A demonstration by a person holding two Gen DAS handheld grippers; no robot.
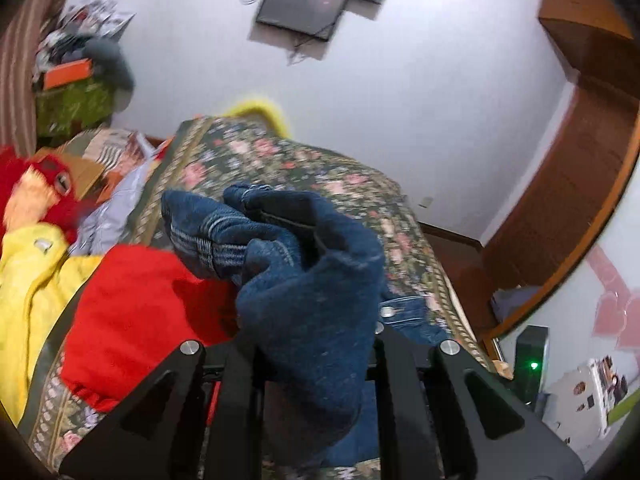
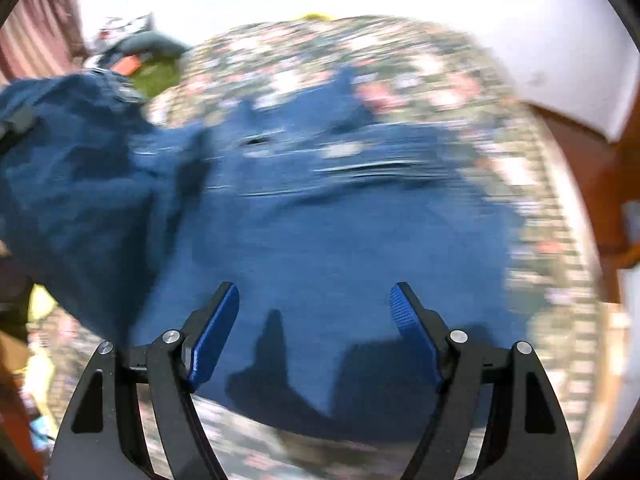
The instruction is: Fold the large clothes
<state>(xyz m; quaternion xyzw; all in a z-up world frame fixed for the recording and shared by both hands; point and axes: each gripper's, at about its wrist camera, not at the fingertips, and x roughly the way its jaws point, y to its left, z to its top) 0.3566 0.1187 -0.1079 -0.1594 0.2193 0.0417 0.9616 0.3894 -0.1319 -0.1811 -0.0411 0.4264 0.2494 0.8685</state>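
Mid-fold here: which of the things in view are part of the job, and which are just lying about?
Part of the job:
- jeans, spread on the floral bedspread
- left claw, shut on a bunch of the denim
- right claw, open above them

Lying about:
- red garment
- yellow garment
- wall monitor

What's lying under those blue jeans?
The jeans lie spread on a floral bedspread, which shows all around them. Whatever sits directly beneath the denim is covered.
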